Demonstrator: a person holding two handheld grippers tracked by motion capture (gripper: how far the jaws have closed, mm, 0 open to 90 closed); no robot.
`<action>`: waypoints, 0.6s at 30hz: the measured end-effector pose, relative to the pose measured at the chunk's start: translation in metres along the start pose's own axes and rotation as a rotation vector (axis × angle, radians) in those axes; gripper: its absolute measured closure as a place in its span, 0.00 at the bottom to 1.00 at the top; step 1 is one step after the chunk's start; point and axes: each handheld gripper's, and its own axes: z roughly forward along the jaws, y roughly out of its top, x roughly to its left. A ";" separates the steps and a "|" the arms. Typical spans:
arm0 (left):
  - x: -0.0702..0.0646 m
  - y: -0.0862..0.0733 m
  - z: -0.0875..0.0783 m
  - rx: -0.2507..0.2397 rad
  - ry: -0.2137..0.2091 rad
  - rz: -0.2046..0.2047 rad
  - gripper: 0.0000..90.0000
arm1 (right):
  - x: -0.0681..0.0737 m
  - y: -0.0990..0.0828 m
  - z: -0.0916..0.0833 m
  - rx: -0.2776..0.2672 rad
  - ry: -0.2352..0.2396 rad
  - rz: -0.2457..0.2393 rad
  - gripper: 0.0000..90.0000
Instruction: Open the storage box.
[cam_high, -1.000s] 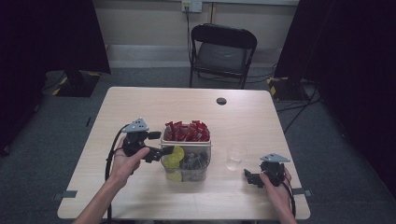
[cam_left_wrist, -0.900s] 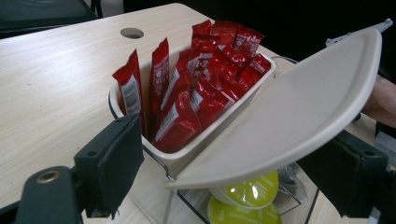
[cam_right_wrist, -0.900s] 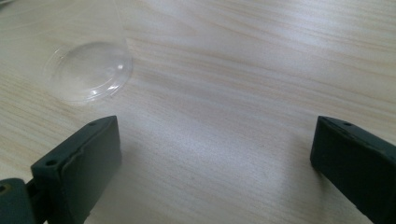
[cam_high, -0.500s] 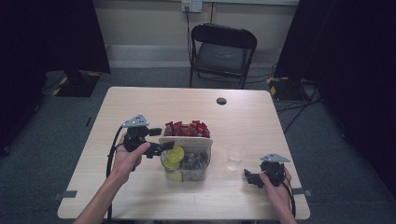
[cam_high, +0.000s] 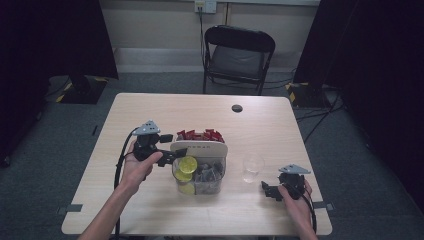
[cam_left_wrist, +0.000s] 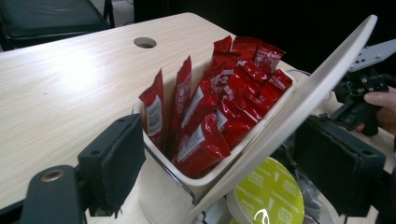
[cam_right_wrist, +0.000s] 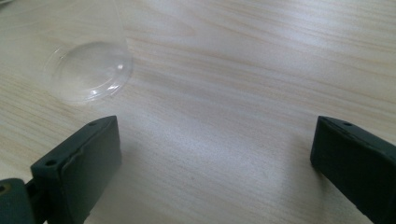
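Observation:
A clear organizer box (cam_high: 216, 184) stands mid-table. Red sachets (cam_high: 200, 135) fill its far compartment, and yellow capsules (cam_high: 187, 165) and dark capsules (cam_high: 210, 172) lie in the near one, behind a cream upright panel (cam_high: 200, 148). My left gripper (cam_high: 172, 146) is open at the box's left end. In the left gripper view the left gripper (cam_left_wrist: 229, 172) has its jaws wide, with the red sachets (cam_left_wrist: 219, 102), the cream panel (cam_left_wrist: 303, 107) and a yellow capsule (cam_left_wrist: 271, 196) between them, nothing clamped. My right gripper (cam_high: 267, 190) rests open on the table; in its own view the right gripper (cam_right_wrist: 215, 163) holds nothing.
A clear plastic cup (cam_high: 252, 167) stands right of the box, just beyond the right gripper; its base (cam_right_wrist: 91, 70) shows ahead of the left jaw. A dark grommet hole (cam_high: 237, 108) sits near the table's far edge. A black folding chair (cam_high: 237, 55) stands behind the table.
My left gripper has moved slightly forward and right, closer around the box's left end. The right gripper has stayed put.

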 end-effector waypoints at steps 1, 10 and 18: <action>0.001 0.000 0.000 0.000 0.003 -0.001 0.19 | 0.000 0.000 0.000 0.000 0.000 0.000 0.01; 0.008 0.000 0.002 -0.008 0.048 -0.028 0.20 | 0.000 0.000 0.000 0.000 0.001 0.003 0.01; 0.013 0.000 0.001 -0.005 0.038 -0.037 0.17 | 0.000 0.000 0.000 0.000 0.001 0.003 0.01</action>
